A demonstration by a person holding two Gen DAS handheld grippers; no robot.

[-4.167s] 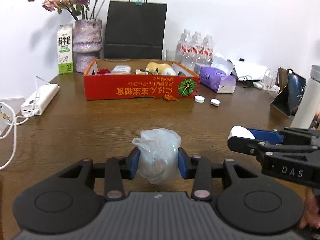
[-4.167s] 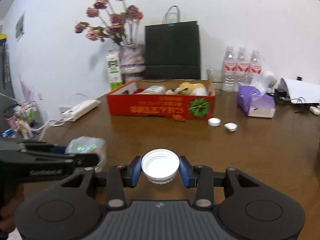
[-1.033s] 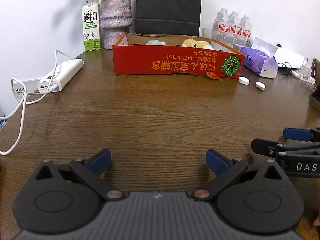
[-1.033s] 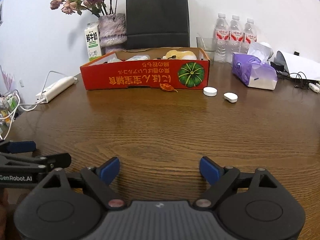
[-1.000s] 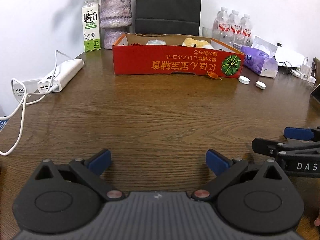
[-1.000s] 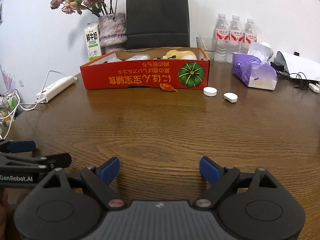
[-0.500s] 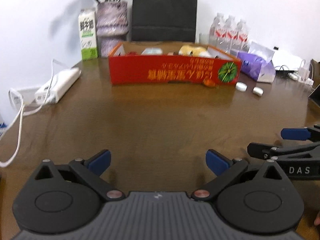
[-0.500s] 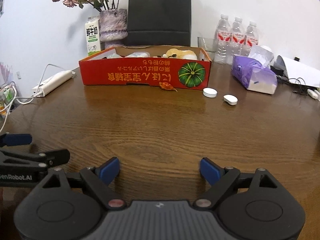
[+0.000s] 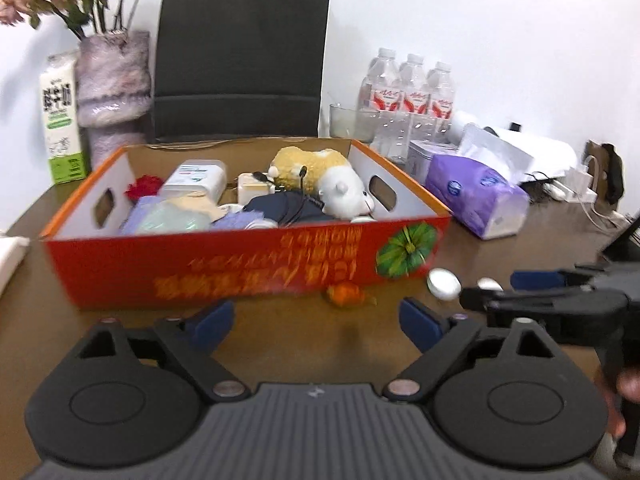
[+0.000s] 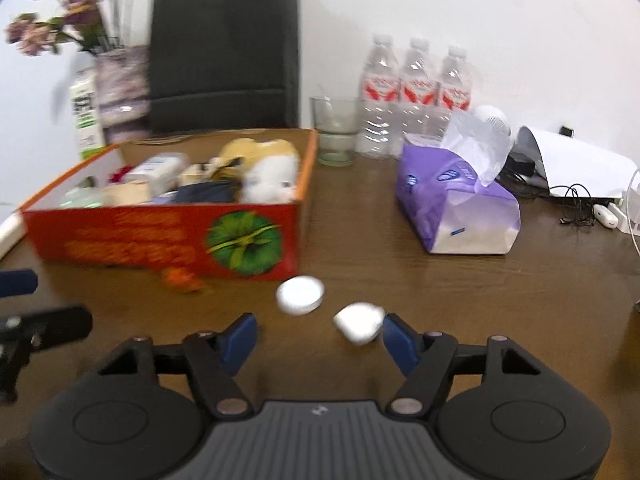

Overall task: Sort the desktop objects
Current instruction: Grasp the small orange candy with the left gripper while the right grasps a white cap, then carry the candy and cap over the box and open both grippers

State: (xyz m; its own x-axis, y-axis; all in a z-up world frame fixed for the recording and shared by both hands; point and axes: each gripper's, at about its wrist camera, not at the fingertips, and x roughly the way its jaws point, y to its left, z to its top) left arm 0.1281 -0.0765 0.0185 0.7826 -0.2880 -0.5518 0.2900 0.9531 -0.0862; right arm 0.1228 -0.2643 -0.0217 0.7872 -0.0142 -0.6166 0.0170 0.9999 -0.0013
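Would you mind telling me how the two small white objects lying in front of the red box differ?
The round white cap is a flat disc nearer the red box; the white oval piece is lumpier and lies just inside the right tool's right fingertip. Both are white and rest loose on the wooden table.

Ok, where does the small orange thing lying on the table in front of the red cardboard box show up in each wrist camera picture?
Left wrist view: the small orange thing lies just right of centre, on the brown wooden table, below the red cardboard box.
Right wrist view: it lies left of centre, below the box's front wall.
Shared landmark: the green pumpkin picture on the box, up and right of it in both views.
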